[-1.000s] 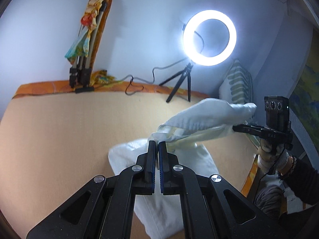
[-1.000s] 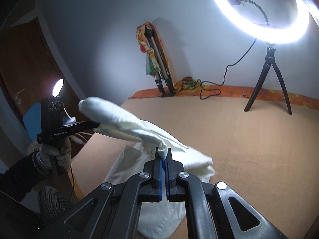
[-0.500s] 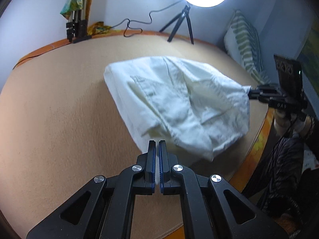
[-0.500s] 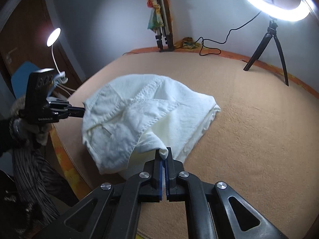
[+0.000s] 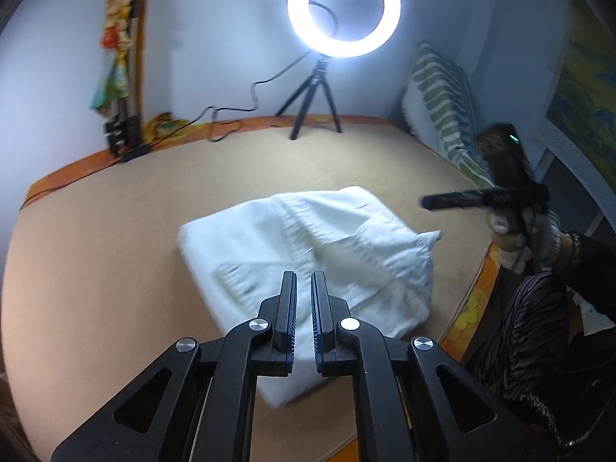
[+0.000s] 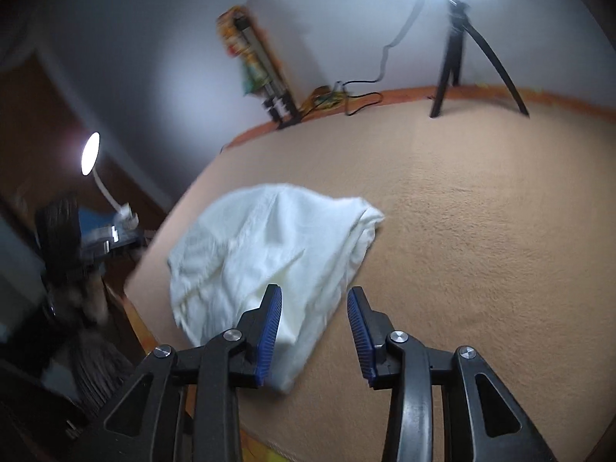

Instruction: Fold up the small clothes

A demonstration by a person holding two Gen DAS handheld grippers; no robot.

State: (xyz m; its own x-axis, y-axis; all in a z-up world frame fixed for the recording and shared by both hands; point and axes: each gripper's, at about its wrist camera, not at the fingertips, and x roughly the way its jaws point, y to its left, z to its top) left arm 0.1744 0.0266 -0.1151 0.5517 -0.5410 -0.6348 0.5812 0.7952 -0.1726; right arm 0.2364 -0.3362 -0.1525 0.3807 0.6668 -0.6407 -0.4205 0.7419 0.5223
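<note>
White garment lying rumpled and half-folded on the tan bed cover, near the right-hand edge. Left gripper parted slightly above the near hem, gripping nothing; right gripper spread wide, empty, beside the near corner. Best pinched at two corners and drawn flat before folding. Ample open cover toward the ring light; drop-off close by.
</note>
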